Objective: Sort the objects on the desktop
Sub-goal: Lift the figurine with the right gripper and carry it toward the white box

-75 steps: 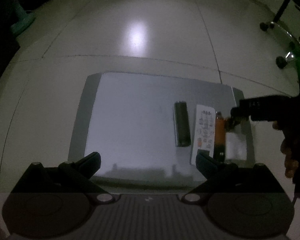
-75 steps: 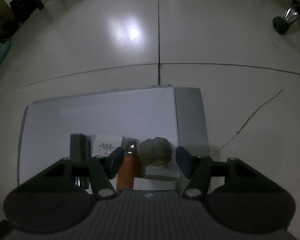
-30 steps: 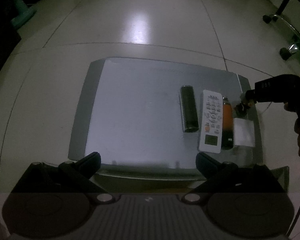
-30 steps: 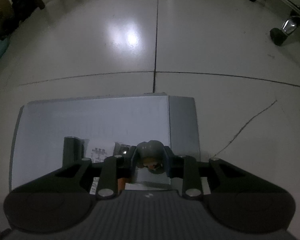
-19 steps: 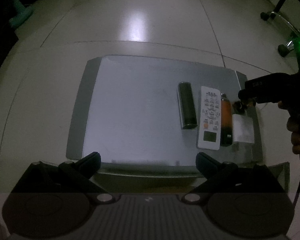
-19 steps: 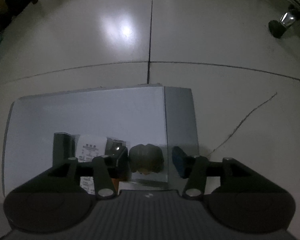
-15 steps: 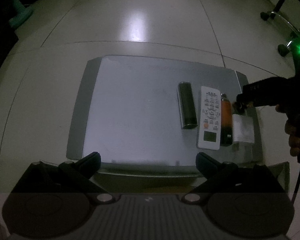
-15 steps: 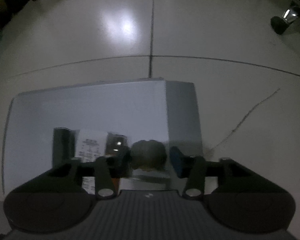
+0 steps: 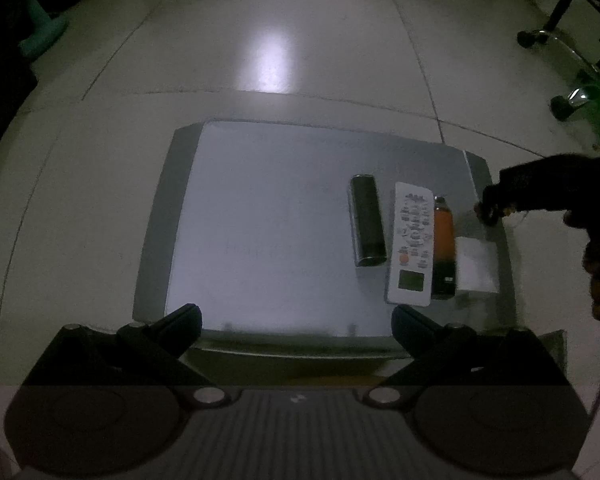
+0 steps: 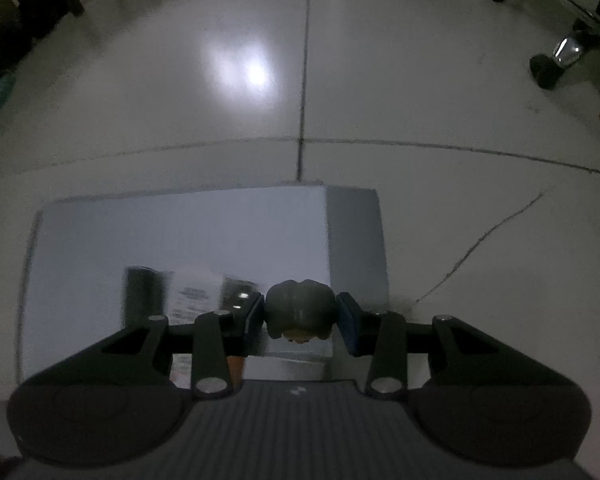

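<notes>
Half a second before, your right gripper [image 10: 300, 316] had stood with its fingers apart around the small rounded object [image 10: 299, 307]; at this moment they had closed in until both blue pads touched its sides, so I judged it grasped, just above the right-hand part of the counter [image 9: 284, 184]. Going left to right: your left gripper [image 9: 296, 320] hung back at the near edge with its fingers spread wide and nothing between them. Next on the counter lay the dark cylinder [image 9: 367, 220], then the white remote [image 9: 412, 244], then the orange bottle [image 9: 444, 240] touching the remote's side, then a white card [image 9: 476, 264], and last the right gripper at the far right edge. The risk, as I judged it, lay in that grip: the object was rounded and held only by its flanks, so a quick lift or a twist could have let it roll out and drop onto the floor [image 10: 460, 240], given how near the edge it was. The left finger also sat just beside the bottle's neck, and a sideways swing could have knocked the bottle into the remote.
</notes>
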`<action>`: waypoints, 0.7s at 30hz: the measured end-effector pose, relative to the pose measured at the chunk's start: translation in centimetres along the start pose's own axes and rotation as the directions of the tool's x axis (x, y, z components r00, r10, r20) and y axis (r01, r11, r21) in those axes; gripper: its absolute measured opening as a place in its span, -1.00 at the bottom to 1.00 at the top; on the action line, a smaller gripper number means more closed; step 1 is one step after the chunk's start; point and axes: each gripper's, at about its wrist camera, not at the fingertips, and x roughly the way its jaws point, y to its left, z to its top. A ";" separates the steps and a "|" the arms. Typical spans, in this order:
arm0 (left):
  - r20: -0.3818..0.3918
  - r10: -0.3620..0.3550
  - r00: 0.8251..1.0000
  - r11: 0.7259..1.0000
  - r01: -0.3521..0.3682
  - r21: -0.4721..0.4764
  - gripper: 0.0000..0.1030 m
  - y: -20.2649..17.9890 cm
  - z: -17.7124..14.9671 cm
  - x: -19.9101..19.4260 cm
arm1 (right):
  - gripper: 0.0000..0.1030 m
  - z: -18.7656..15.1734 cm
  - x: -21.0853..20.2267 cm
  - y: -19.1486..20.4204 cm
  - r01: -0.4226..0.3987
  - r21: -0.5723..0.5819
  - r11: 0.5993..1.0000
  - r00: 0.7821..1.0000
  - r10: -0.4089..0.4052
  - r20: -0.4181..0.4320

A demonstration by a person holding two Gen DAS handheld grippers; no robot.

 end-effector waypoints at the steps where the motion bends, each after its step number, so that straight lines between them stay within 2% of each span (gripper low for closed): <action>1: 0.000 -0.001 1.000 1.000 0.001 0.002 0.99 -0.1 0.0 -0.1 | -0.17 0.0 -0.9 0.2 -0.008 -0.007 1.000 1.000 0.008 0.009; 12: 0.003 -0.006 1.000 1.000 0.006 -0.008 0.99 0.1 0.1 -0.6 | -0.17 -2.5 -12.8 0.4 -0.109 -0.045 0.993 0.989 0.113 0.095; 17: 0.012 -0.002 1.000 1.000 0.002 -0.013 0.99 0.3 0.6 -1.0 | -0.17 -5.3 -16.9 0.7 -0.155 -0.080 0.985 0.983 0.162 0.090; 21: 0.028 0.004 1.000 1.000 -0.004 -0.013 0.99 0.2 1.6 -1.1 | -0.17 -8.9 -17.9 1.0 -0.178 -0.087 0.980 0.982 0.183 0.052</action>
